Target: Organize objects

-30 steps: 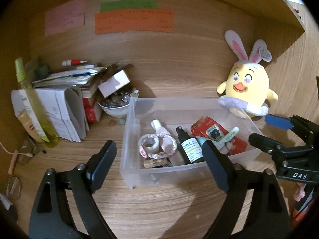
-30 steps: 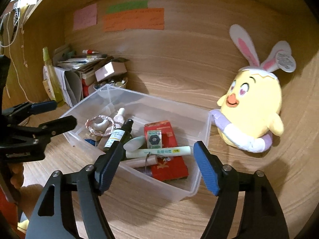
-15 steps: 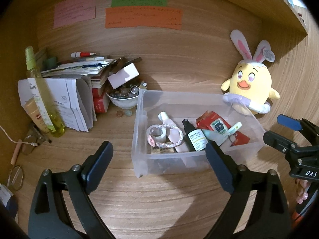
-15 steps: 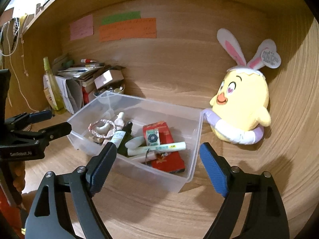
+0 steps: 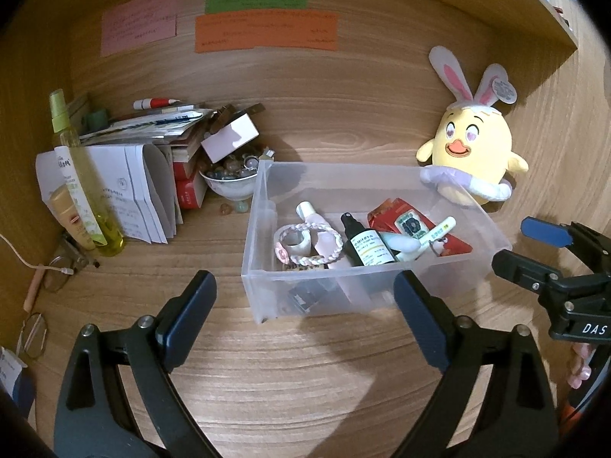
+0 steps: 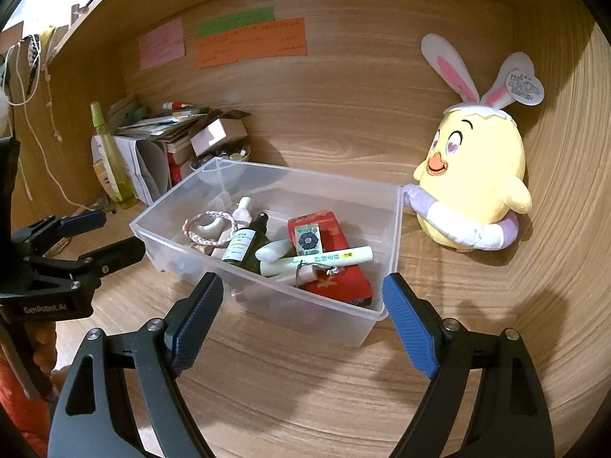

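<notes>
A clear plastic box (image 5: 259, 206) stands on the wooden desk. In it lie a dark dropper bottle (image 5: 364, 246), a red packet (image 5: 412, 225), a white pen-like tube (image 5: 439, 229), a braided pink-and-white band (image 5: 305, 244) and other small items. My left gripper (image 5: 303, 297) hangs open in front of the box's near wall, holding nothing. In the right wrist view, my right gripper (image 6: 303, 290) is open and empty before the box's (image 6: 267, 305) near right corner. Each gripper shows in the other's view: the right (image 5: 523, 246), the left (image 6: 114, 233).
A yellow chick plush with rabbit ears (image 5: 471, 152) leans on the back wall right of the box. To the left are stacked papers and books (image 5: 149, 129), a yellow spray bottle (image 5: 82, 175), a bowl of beads (image 5: 231, 181) and glasses (image 5: 57, 271). Coloured notes (image 5: 265, 30) are stuck on the wall.
Both grippers have drawn back from the box, which now looks smaller and farther off. Both pairs of jaws stand a little wider than a second ago.
</notes>
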Action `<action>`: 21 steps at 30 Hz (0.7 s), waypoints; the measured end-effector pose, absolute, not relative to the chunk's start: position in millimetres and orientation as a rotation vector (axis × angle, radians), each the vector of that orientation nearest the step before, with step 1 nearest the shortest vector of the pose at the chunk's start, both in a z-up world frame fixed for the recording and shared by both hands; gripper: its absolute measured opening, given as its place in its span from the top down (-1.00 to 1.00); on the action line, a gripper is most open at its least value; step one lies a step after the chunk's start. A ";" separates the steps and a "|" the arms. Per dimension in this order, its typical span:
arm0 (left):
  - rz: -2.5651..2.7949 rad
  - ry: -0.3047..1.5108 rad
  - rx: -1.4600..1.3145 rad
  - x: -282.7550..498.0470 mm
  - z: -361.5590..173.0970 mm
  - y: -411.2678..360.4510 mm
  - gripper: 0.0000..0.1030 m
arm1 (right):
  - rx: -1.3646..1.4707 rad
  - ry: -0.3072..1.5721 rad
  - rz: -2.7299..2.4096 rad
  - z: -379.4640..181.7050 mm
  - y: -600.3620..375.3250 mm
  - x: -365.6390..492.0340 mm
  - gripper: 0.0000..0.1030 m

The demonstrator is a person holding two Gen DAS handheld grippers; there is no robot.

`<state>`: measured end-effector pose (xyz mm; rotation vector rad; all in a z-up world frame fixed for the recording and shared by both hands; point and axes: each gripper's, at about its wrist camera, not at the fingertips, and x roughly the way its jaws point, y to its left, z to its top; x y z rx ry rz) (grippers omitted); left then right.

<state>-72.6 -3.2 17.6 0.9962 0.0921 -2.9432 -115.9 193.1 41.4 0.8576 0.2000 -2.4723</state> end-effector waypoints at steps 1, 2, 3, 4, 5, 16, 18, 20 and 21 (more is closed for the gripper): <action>-2.943 0.092 0.996 -72.0 17.4 -2.8 -0.85 | 0.859 0.200 -2.471 41.0 193.3 -115.2 -0.62; -2.943 0.091 0.995 -71.2 17.3 -2.3 -0.85 | 0.859 0.201 -2.470 40.9 193.1 -115.1 -0.62; -2.942 0.092 0.996 -71.7 17.4 -2.4 -0.85 | 0.860 0.201 -2.469 40.6 193.1 -114.7 -0.62; -2.943 0.092 0.996 -71.6 17.3 -2.5 -0.85 | 0.860 0.200 -2.469 40.6 193.0 -114.5 -0.62; -2.943 0.093 0.997 -71.4 17.3 -2.4 -0.85 | 0.860 0.200 -2.469 40.5 193.0 -114.3 -0.62; -2.946 0.094 1.001 -68.5 16.3 -0.3 -0.86 | 0.855 0.199 -2.465 41.0 195.1 -111.5 -0.63; -2.946 0.096 1.000 -68.2 16.2 0.0 -0.86 | 0.858 0.198 -2.463 41.0 195.7 -111.2 -0.62; -2.945 0.097 1.002 -67.6 15.5 0.8 -0.86 | 0.857 0.197 -2.462 41.1 196.0 -111.4 -0.63; -2.946 0.096 1.002 -67.9 15.8 0.4 -0.86 | 0.857 0.197 -2.462 41.1 196.0 -111.3 -0.62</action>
